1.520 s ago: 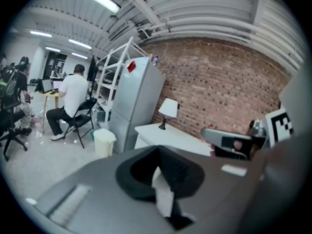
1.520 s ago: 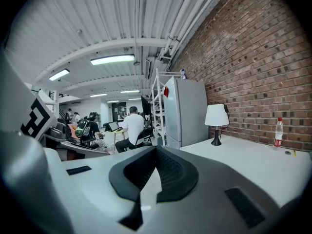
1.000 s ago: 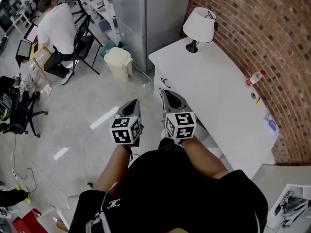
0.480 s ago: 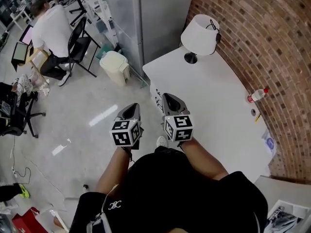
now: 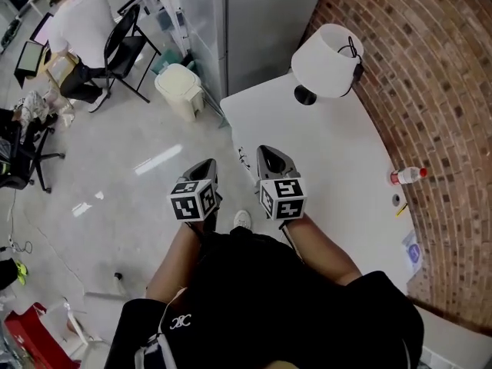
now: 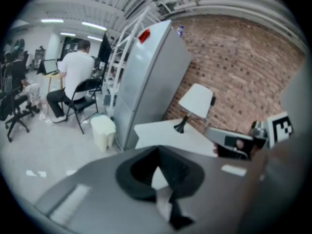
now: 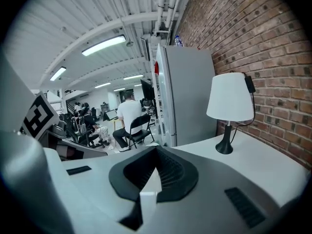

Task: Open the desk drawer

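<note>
The white desk runs along the brick wall on the right. Of its drawer front I see only a thin strip with dark handle marks, just below the desk's near edge. My right gripper hangs over that edge, pointing at the lamp, with its jaws together and nothing between them. My left gripper is over the floor left of the desk, also shut and empty. Neither gripper touches the desk.
A white lamp stands at the desk's far end and a small bottle by the brick wall. A cream waste bin and a tall grey cabinet stand beyond the desk. A person sits on a black chair far left.
Both grippers have come closer to the desk's front corner and sunk a little. The left gripper has rolled slightly. Both jaws stay together.
</note>
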The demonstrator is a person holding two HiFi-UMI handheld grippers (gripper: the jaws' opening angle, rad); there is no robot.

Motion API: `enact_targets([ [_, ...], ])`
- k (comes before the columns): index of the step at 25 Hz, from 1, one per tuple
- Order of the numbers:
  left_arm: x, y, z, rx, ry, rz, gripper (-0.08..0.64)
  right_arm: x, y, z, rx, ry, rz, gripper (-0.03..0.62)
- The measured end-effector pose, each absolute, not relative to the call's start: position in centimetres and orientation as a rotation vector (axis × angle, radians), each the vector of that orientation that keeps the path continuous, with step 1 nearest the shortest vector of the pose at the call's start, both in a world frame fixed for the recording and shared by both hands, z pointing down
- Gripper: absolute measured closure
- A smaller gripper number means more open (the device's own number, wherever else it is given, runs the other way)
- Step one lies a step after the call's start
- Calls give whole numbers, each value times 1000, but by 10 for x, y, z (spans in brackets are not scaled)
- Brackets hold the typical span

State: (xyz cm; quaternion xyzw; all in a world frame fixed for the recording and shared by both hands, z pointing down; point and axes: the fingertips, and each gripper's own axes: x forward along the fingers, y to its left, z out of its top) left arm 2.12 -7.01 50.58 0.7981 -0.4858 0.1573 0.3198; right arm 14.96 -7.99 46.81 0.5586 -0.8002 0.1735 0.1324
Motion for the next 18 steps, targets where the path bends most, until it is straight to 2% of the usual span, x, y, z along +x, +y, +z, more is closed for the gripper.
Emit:
enact_targets([
  [18,25,-116,611,1970,-1046,288,560,120,-111,552,1376,-2122,534,594],
])
